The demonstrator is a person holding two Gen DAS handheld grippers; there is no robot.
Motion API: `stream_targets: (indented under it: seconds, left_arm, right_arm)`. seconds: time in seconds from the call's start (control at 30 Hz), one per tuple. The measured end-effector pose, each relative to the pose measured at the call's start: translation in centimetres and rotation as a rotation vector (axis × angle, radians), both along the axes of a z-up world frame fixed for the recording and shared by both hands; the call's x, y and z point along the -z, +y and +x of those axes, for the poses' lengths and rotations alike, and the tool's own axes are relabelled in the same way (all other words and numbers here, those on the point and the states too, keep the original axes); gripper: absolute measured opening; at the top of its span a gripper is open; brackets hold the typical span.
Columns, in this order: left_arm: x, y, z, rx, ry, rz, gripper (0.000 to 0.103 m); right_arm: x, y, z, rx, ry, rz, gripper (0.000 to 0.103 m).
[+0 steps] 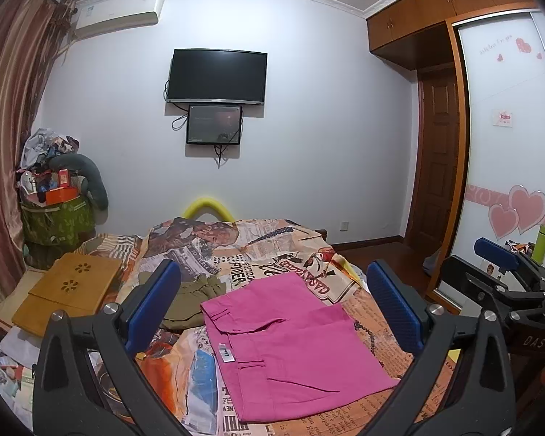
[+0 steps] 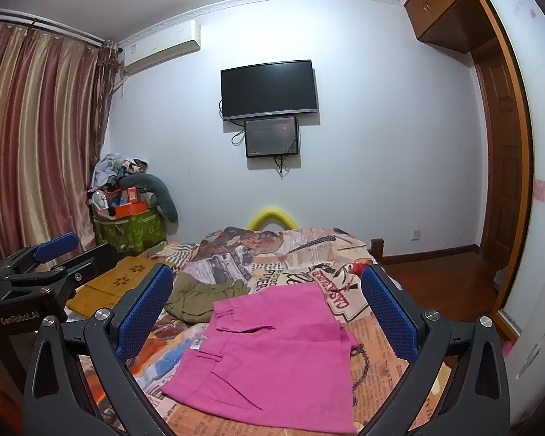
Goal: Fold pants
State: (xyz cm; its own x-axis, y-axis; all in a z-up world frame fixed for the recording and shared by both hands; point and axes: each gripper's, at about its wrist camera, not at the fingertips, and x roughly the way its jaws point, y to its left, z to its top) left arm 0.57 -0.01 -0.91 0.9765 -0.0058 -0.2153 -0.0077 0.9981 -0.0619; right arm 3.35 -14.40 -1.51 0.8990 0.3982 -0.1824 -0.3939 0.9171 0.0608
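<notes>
The pink pants [image 1: 290,345] lay folded flat on the bed [image 1: 272,247], at 6 o'clock of the olive garment [image 1: 196,298]; both the left gripper [image 1: 272,312] and right gripper [image 2: 269,312] hovered above, jaws wide and empty; the pants sat between each pair, waistband toward 9 o'clock, long axis running 10 to 4, about equally near either hand

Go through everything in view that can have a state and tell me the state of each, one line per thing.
pink pants: folded into a flat rectangle on the bed, not held
olive garment: crumpled beside the pink pants
left gripper: open, empty
right gripper: open, empty
television: screen dark
small monitor: on, dim picture
curtains: drawn closed
wooden lap tray: lying flat on the bed
</notes>
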Motion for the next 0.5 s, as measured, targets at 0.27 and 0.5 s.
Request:
stream_targets:
  seconds: [0.27,0.5]
  left_arm:
    - [0.11,0.18,0.36,-0.002,0.011,-0.013,0.103]
    - [0.00,0.29,0.45,-0.002,0.012,-0.013,0.103]
  right_arm:
    - [0.01,-0.21,0.08,0.001,0.004,0.003,0.103]
    - [-0.16,-0.17,0.10,0.000,0.006,0.001,0.103]
